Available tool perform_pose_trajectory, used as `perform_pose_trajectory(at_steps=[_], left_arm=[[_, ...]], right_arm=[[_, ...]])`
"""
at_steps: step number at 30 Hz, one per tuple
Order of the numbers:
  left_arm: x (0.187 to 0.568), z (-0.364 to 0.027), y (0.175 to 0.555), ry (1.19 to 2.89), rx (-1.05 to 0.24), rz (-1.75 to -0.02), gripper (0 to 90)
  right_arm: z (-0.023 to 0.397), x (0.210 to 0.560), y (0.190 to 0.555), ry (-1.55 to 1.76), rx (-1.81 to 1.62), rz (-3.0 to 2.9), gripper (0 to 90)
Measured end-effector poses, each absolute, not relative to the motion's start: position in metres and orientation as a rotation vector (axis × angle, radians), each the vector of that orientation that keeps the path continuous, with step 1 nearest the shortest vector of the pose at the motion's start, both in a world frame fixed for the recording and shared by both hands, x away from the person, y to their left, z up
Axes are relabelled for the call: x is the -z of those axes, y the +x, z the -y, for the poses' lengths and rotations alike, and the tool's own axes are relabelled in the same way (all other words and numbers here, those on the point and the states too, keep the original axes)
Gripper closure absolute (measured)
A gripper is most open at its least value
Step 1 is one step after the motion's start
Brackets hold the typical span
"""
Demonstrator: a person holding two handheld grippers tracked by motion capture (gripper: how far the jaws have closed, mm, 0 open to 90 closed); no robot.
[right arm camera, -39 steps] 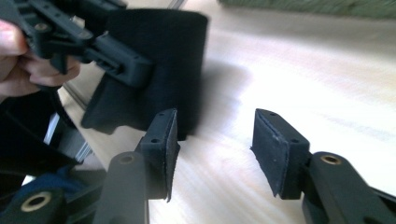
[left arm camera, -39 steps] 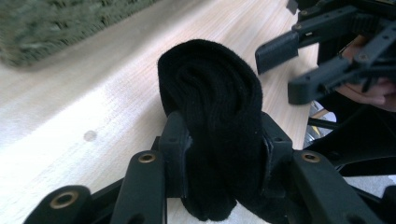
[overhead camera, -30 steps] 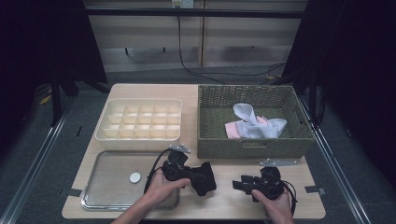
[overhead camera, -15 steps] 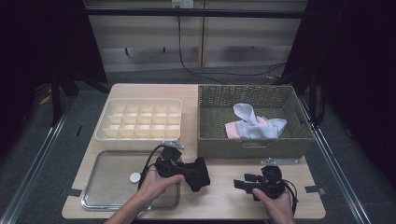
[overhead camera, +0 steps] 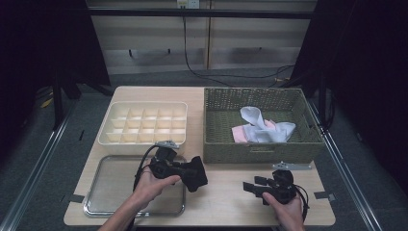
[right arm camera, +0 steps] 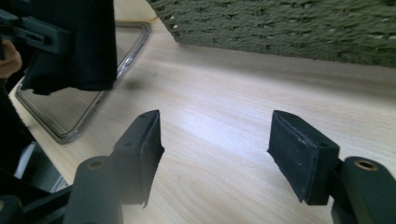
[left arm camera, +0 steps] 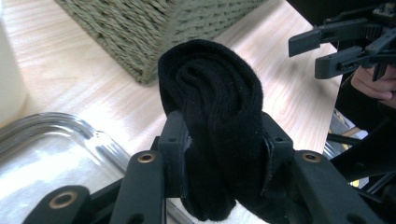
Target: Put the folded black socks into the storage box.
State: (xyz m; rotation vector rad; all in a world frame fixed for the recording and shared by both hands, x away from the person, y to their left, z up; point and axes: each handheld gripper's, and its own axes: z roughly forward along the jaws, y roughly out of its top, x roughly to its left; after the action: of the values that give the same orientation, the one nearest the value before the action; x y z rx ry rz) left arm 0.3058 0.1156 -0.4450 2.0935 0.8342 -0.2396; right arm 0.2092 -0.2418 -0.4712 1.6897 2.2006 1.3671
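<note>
At the near edge of the pale wooden table point(overhead camera: 226, 202), the person's left gripper point(overhead camera: 190, 172) held a rolled black sock point(overhead camera: 196, 173) clenched between its fingers point(left arm camera: 175, 140), the soft knit bundle carried above the right rim of the metal tray point(overhead camera: 98, 197) and pointed toward the right, apparently to bring it over to the other hand or on to a container. In the left gripper view the sock point(left arm camera: 212, 112) bulged in ribbed folds between the two pads, a grip that looked firm enough to keep the roll from unwinding. To the right, the right gripper point(overhead camera: 251, 186) hovered low over bare table, its fingers point(right arm camera: 299, 154) released and nothing between them; they had just been opening, perhaps in readiness to take or steady the sock. The tray was shallow, shiny and round-cornered. Just beyond it sat a cream plastic organizer point(overhead camera: 144, 124) divided into a grid of small square compartments, seemingly all unfilled. On the far right stood a rectangular basket point(overhead camera: 262, 149) of tightly woven olive-green fibre, its coarse wall close behind both grippers; inside lay a loose heap of white and pink socks point(overhead camera: 262, 127), limp and unrolled, likely the stock waiting to be sorted.
</note>
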Motion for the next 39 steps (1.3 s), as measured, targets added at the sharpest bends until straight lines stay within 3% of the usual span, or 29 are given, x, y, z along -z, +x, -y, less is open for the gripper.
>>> perform_pose_trajectory(at_steps=[20, 27, 39], left_arm=[[0.416, -0.147, 0.312, 2.027, 0.111, -0.886, 61.5], [0.387, -0.157, 0.318, 1.994, 0.054, -0.875, 61.5], [0.365, -0.166, 0.349, 1.966, -0.016, -0.944, 61.5]], right_arm=[[0.252, 0.467, 0.205, 1.681, -1.376, -2.159, 34.7], [0.251, 0.468, 0.207, 1.694, -1.367, -2.164, 34.5], [0.251, 0.468, 0.207, 1.692, -1.370, -2.170, 34.2]])
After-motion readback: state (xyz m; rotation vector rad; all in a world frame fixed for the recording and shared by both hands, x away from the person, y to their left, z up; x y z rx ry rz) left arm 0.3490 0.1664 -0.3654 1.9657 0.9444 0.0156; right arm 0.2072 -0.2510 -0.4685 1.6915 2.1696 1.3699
